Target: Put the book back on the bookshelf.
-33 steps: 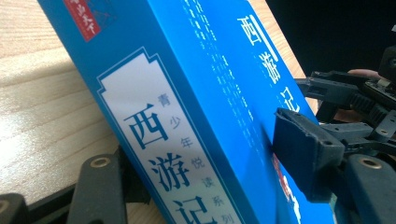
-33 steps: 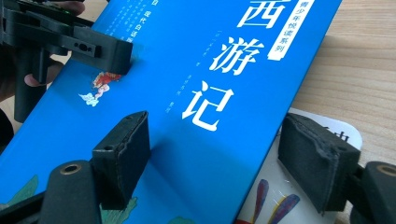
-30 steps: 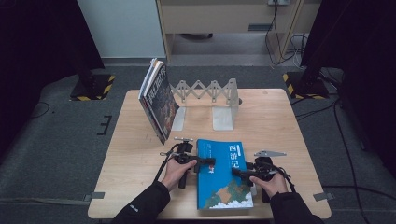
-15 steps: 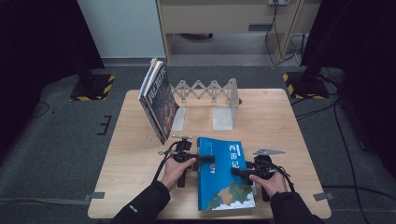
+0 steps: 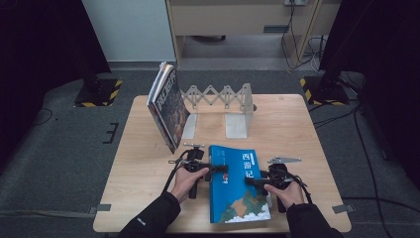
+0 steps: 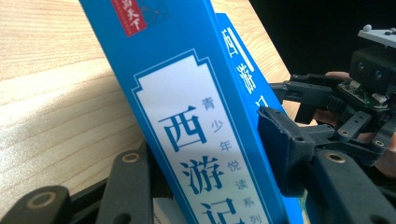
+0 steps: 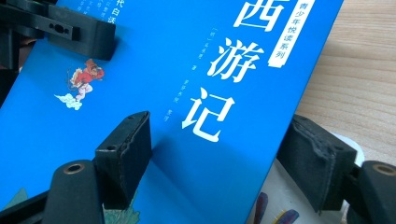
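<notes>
A: High view — blue book [image 5: 236, 186] near tabletop's front edge, left gripper [image 5: 218, 169] clamps spine, right gripper [image 5: 253, 181] pinches cover edge.

B: Risk? Cover-only grip w/ right; pages may sag, book could slip.

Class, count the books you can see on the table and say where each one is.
2, maybe more. A blue book lies at the near edge between both tools; a dark book leans on the bookend, possibly with others behind it.
</notes>
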The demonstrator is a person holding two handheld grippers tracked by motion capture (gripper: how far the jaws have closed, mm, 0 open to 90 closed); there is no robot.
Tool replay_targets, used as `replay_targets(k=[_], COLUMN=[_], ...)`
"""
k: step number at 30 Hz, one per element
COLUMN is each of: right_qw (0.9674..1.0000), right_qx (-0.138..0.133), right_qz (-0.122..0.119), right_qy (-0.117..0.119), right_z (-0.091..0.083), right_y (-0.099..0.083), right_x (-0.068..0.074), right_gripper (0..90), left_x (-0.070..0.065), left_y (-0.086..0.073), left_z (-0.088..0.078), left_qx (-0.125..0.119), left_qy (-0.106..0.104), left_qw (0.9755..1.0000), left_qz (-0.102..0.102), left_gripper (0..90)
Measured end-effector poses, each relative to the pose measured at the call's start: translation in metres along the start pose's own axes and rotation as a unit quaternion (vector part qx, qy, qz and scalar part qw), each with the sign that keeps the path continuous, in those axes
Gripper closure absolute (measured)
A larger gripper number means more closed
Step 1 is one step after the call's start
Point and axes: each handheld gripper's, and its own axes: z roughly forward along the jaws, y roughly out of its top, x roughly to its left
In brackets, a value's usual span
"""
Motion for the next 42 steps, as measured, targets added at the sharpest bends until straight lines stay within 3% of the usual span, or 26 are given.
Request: replay_targets(k=[6,9,20,30,42], right_qw=[1.0,1.0,0.9998,0.9992,0.9988], right_qx=[-0.002,-0.005,-0.01,-0.029,-0.038], right_qz=[0.002,0.0,-0.004,0.0,-0.002], right_qy=[-0.001,0.001,0.014,0.028,0.032], right_z=[0.001,0.002,0.002,-0.002,-0.005], right_y=[0.0,0.0,0.002,0.002,0.009], right_x=[0.001,0.001,0.0,0.0,0.002], right_gripper=[27.3,27.9,28.1,33.9,38.7], left_x=[0.001,0.001,-0.002,-0.013,-0.021], left_y=[-0.002,-0.002,0.0,0.005,0.012], left_z=[0.003,0.005,-0.004,-0.014,-0.024], left_qx=[0.002,0.01,0.002,-0.004,-0.017], left_qy=[-0.001,-0.006,-0.013,-0.008,-0.006], left_qw=[0.9999,0.9999,0.9999,0.9996,0.9991], left_qz=[0.013,0.01,0.005,0.028,0.038], left_gripper=[48.3,48.3,52.2,54.7,56.8])
